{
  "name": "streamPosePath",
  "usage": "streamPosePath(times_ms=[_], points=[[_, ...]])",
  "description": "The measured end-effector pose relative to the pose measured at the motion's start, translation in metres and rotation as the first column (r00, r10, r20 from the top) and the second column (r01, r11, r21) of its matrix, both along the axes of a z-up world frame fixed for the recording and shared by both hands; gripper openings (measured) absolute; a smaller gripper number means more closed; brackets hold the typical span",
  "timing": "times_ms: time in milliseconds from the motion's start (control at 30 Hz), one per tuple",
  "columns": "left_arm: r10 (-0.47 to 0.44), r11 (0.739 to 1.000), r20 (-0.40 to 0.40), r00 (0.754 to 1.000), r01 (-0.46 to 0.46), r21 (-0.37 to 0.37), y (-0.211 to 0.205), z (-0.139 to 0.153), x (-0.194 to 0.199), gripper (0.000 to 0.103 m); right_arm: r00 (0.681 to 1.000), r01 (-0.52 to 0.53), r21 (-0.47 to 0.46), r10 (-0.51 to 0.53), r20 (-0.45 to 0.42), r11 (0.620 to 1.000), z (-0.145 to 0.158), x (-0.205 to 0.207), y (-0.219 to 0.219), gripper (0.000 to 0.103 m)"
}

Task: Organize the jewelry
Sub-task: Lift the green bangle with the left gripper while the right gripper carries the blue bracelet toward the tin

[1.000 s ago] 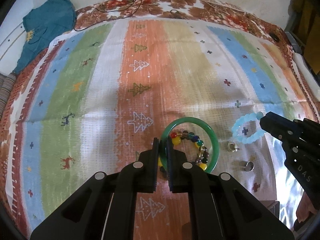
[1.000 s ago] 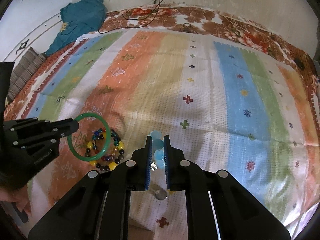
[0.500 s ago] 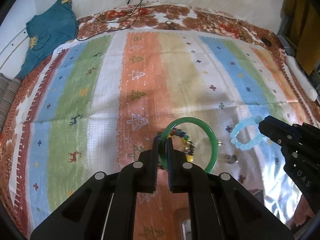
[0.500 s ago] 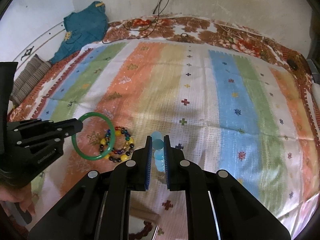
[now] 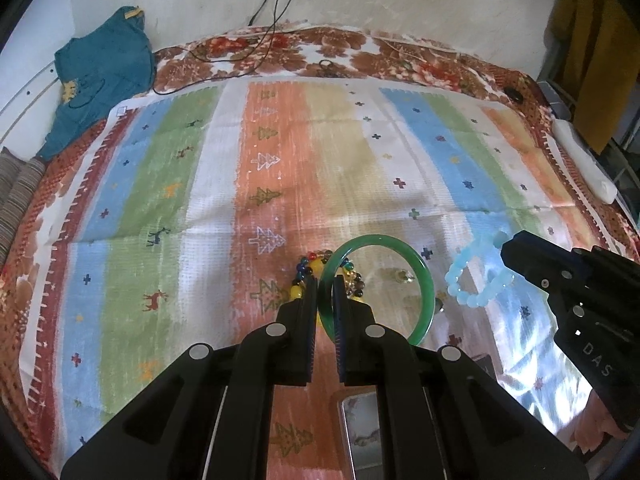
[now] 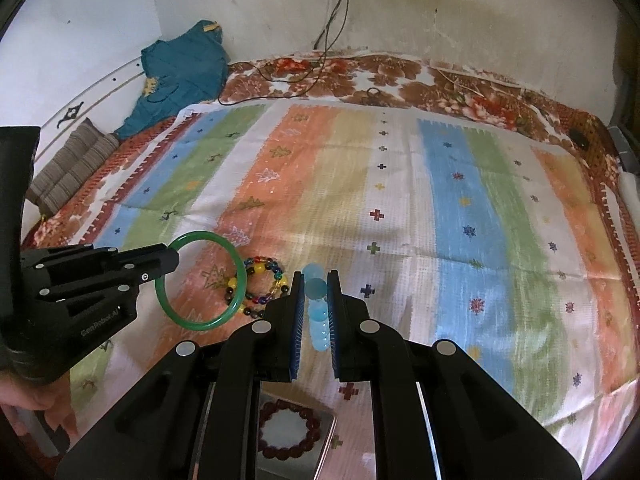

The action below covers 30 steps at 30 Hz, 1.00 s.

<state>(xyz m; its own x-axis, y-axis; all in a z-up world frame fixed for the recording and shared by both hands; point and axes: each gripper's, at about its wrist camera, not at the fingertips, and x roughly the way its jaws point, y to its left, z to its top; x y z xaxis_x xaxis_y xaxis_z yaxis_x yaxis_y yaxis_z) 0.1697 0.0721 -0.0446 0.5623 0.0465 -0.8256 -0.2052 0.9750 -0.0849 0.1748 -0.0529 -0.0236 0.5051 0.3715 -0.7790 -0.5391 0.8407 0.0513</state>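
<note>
Both bracelets are up off the bed. The left gripper [image 5: 324, 300] pinches the glossy green bangle [image 5: 424, 280] by its rim, so it could swing or slip out. The right gripper [image 6: 314, 300] clamps the pale blue bead bracelet [image 6: 316, 308]; stretchy beads might squirt loose. The multicolored bead bracelet [image 6: 264, 280] lies on the striped blanket [image 6: 440, 220].

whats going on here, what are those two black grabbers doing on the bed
A person is sorting jewelry on a striped blanket with two handheld grippers. The left gripper is shut on a green bangle, held above a multicolored bead bracelet lying on the blanket. The right gripper is shut on a light blue bead bracelet. A dark red bead bracelet already sits in a shiny tray near the bottom edge.
</note>
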Motion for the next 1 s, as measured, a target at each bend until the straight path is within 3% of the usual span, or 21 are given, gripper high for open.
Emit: streamPosePath(times_ms=[400,1000], points=[[-0.045,0.999,0.056,0.997,0.043,0.028,-0.024,0.029,-0.029,0.007,0.999,-0.012,0.017,0.011,0.042,1.000,0.017,-0.027,-0.006,0.012],[-0.056,0.997,0.074,0.996,0.052,0.058,-0.041,0.035,-0.078,0.007,0.998,-0.037,0.024,0.036,0.046,0.999,0.023,-0.075,-0.023,0.012]])
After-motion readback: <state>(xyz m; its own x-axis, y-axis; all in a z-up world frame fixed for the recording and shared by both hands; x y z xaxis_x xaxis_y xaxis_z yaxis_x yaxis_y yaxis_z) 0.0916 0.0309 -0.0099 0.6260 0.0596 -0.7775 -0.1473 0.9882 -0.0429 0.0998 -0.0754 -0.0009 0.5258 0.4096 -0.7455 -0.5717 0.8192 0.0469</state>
